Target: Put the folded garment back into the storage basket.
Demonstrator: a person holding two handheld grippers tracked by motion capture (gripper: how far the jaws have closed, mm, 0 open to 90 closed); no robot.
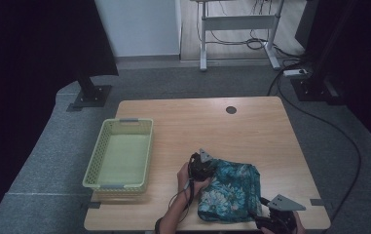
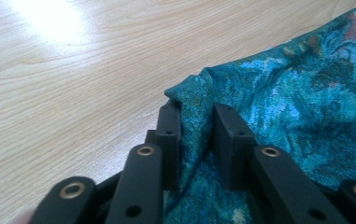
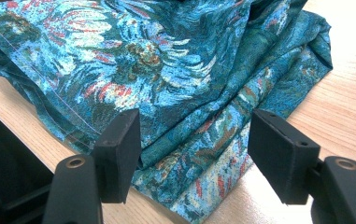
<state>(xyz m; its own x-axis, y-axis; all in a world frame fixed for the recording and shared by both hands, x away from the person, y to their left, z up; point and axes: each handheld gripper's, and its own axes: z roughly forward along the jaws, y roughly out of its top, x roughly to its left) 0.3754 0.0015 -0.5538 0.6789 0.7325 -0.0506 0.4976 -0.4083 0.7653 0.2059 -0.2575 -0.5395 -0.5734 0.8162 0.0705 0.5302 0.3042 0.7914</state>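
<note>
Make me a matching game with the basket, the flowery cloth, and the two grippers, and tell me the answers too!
Things:
1. basket
2. flowery cloth
3. left gripper
4. right gripper

States:
A. open, jaws spread over the cloth's edge
B. yellow-green, with nothing in it
C. teal, bunched up on the table
D. shut, pinching a fold of cloth

Pairs: 1-B, 2-C, 3-D, 4-A
</note>
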